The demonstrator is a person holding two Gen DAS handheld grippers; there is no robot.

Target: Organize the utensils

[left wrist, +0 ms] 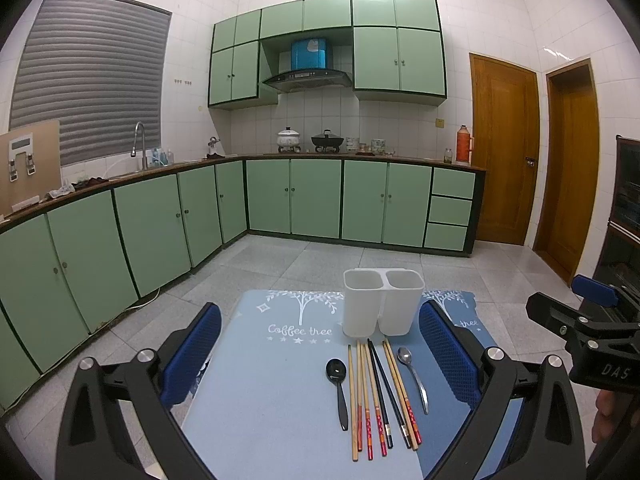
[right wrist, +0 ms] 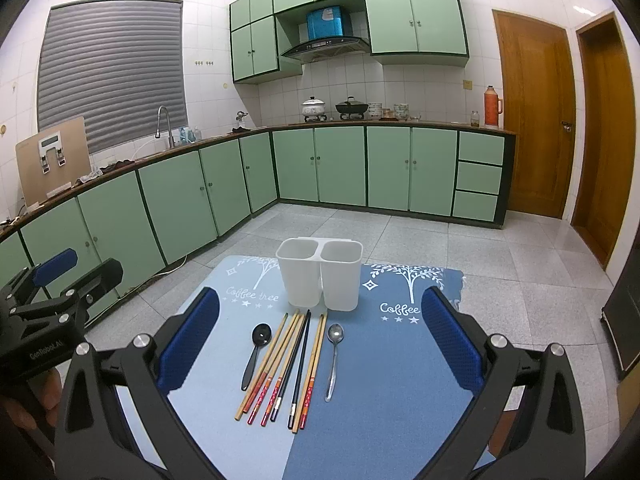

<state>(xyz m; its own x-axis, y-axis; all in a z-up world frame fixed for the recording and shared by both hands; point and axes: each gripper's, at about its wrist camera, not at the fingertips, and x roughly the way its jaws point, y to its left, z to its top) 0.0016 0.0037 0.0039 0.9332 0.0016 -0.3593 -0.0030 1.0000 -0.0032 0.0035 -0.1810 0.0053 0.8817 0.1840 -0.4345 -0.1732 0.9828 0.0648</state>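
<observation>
**A:** What lies in front of the person?

**B:** A blue mat [right wrist: 380,380] covers the surface. On it, a white two-compartment holder [right wrist: 320,276] stands upright at the far side, both compartments empty. Just in front lies a row of utensils: a black spoon [right wrist: 256,354] on the left, a bundle of chopsticks [right wrist: 286,368] in the middle, some wooden and some black, and a metal spoon [right wrist: 334,356] on the right.

**A:** And the grippers?

**B:** The left gripper [left wrist: 320,356] and right gripper [right wrist: 320,344] both hover above the near side of the mat, jaws spread wide, holding nothing.

**A:** How would these things handle?

**B:** Likely light, stiff and thin. The chopsticks touch or overlap, so pinching one mid-shaft may drag its neighbours. The metal spoon looks slippery; its handle, apart from the others, seems the easier hold. The holder appears light plastic and could tip if nudged.

**A:** Room to move?

**B:** Open mat lies either side of the row. The mat's far edge is just behind the holder, with floor beyond.
</observation>
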